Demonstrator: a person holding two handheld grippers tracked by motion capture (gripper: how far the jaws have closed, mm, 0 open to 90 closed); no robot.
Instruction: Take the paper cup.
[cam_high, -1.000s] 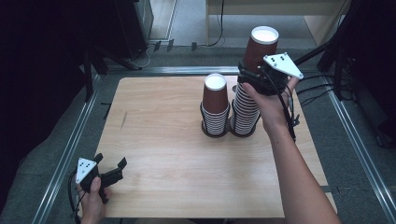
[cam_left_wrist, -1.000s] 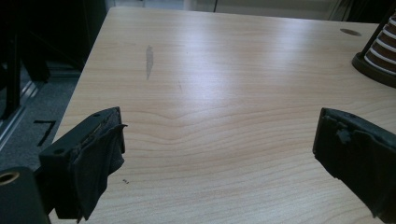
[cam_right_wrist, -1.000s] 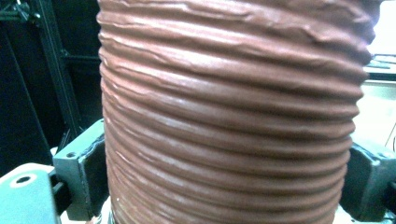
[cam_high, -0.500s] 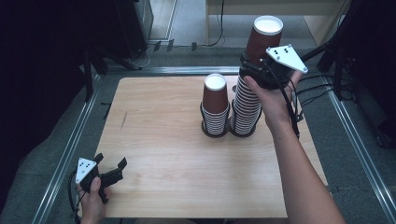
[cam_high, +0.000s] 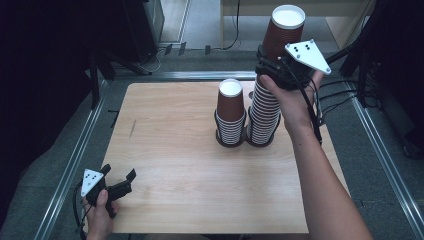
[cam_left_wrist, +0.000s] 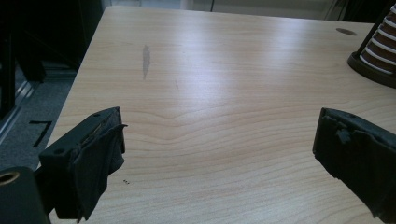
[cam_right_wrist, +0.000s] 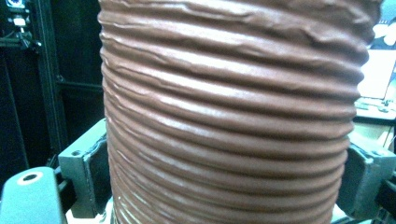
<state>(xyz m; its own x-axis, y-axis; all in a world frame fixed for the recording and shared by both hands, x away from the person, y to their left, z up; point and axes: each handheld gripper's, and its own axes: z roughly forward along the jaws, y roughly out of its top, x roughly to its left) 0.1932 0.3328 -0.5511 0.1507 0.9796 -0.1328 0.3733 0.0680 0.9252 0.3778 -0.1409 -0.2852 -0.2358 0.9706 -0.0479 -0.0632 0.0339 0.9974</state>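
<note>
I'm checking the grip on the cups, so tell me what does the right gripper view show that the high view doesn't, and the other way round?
The right gripper view alone shows the ridged cup rims close up, pressed between the jaws. The high view alone shows the shorter stack, the table, the left gripper open near its corner, and the white top of the tall stack. Both show the tall stack inside the right gripper.

right tool (cam_high: 274, 67) raised, clamped; left tool (cam_high: 119, 181) gaping
</note>
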